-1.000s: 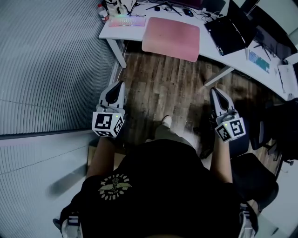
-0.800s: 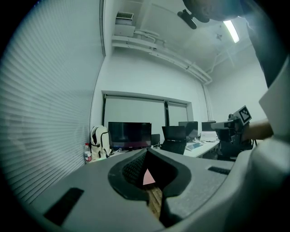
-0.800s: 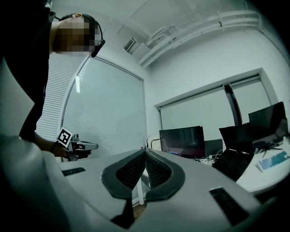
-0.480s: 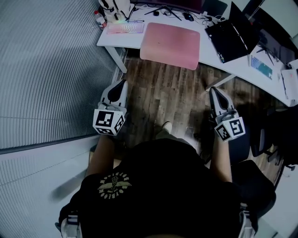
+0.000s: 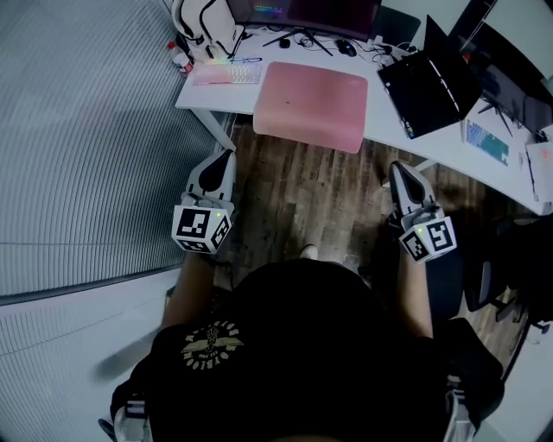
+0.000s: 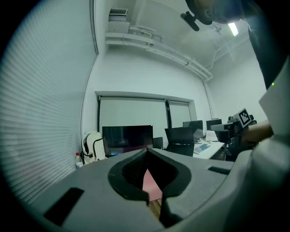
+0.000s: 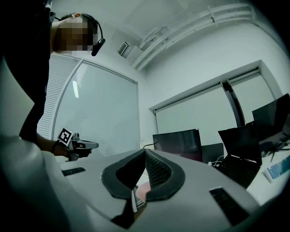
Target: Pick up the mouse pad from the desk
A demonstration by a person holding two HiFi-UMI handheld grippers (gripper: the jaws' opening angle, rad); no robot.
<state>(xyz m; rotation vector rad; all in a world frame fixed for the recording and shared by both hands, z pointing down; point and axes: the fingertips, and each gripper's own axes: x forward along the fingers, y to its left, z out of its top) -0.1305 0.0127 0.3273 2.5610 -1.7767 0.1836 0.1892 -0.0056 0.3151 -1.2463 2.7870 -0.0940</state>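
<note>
A large pink mouse pad lies flat on the white desk, its near edge hanging slightly over the desk's front. A sliver of the mouse pad shows pink past the left jaws. My left gripper is held over the wooden floor, short of the desk and to the pad's left, jaws shut and empty. My right gripper hangs on the right, also short of the desk, shut with nothing in it. Both point level toward the desk.
On the desk stand a backlit keyboard, a dark monitor, an open black laptop, a mouse with cables and a second keyboard. A slatted blind wall runs along the left. A black chair stands right.
The desk and pink pad have drawn nearer and sit lower in the head view. Both grippers have moved forward with the person, still shut.
</note>
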